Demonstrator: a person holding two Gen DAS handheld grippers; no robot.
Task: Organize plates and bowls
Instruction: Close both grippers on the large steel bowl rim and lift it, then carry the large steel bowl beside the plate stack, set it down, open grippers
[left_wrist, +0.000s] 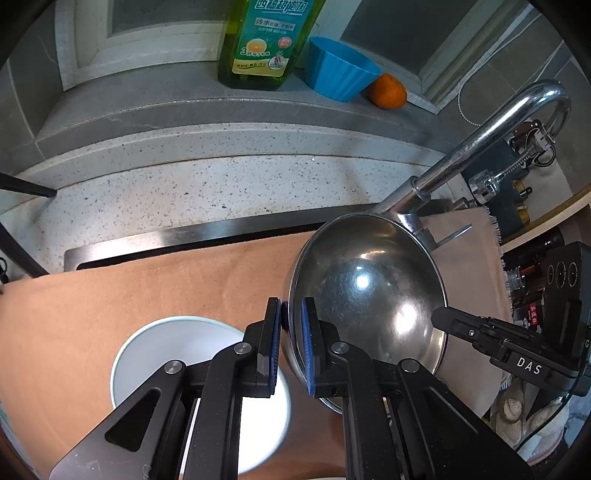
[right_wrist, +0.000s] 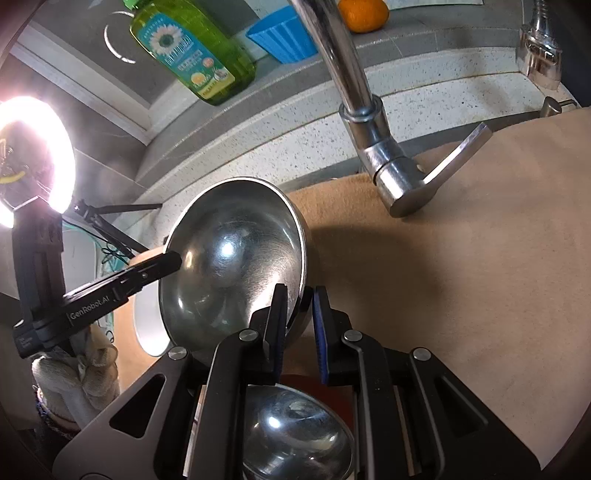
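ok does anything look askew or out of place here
The shiny steel bowl is tipped steeply on edge above the brown cloth, not sitting flat: the left gripper and right gripper each pinch its rim on opposite sides. Nothing looks spilled or damaged.

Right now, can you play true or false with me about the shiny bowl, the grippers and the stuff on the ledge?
1. Both grippers pinch the steel bowl by its rim. True: left gripper and right gripper hold opposite sides.
2. The steel bowl lies flat. False: it is tilted up.
3. A white bowl sits below the left gripper. True.
4. The cup on the ledge is red. False: it is blue.
5. An orange sits beside the cup. True.
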